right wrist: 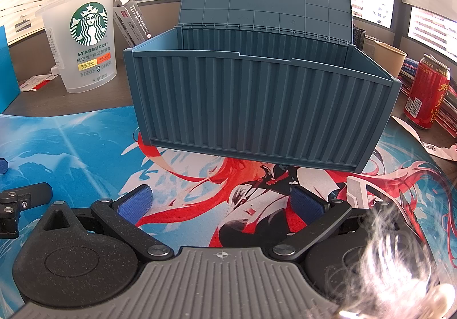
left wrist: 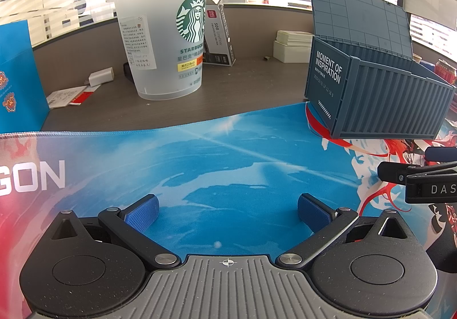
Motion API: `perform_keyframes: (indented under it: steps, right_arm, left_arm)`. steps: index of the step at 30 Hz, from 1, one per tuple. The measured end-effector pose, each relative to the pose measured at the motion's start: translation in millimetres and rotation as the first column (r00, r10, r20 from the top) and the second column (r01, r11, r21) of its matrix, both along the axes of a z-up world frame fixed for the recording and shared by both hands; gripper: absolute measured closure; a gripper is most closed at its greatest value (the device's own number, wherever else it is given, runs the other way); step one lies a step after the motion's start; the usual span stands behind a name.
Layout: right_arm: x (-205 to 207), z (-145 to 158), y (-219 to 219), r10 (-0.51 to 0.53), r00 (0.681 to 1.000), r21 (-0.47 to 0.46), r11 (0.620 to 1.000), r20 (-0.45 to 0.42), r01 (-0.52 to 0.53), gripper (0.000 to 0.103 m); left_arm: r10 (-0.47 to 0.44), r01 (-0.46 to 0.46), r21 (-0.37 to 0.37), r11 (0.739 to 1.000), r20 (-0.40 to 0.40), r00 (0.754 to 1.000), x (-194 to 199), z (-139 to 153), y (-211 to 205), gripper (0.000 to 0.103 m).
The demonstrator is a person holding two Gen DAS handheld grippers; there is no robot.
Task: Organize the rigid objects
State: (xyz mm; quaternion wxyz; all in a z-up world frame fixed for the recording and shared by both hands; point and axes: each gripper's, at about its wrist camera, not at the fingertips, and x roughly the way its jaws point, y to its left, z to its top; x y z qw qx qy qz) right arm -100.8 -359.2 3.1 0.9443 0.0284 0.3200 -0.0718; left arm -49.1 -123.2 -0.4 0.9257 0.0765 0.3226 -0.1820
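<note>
Left gripper [left wrist: 227,212] and right gripper [right wrist: 220,203] hover spread wide, holding nothing, over the mat [left wrist: 228,153] near the open-lidded container box [right wrist: 257,102].

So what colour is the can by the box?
Red, with gold lettering; the can shows best in the right wrist view.

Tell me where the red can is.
Right wrist view, far right: the red can stands on the desk beside the blue container box, just before a paper cup.

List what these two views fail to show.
- Inside of the container box: right wrist view, hidden by its front wall; left wrist view, by its side wall.
- Handwritten note on the Starbucks cup: left wrist view, too small to read.
- Right tool: a blurred pale object covers the lower right corner.
</note>
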Motion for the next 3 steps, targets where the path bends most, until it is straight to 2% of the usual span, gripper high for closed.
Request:
perform_keyframes:
  steps: [3]
  right_arm:
    - [0.1, 0.0, 0.0, 0.0, 1.0, 0.0, 1.0, 0.0, 0.0, 0.0]
  left_arm:
    - [0.0, 0.0, 0.0, 1.0, 0.0, 1.0, 0.0, 0.0, 0.0, 0.0]
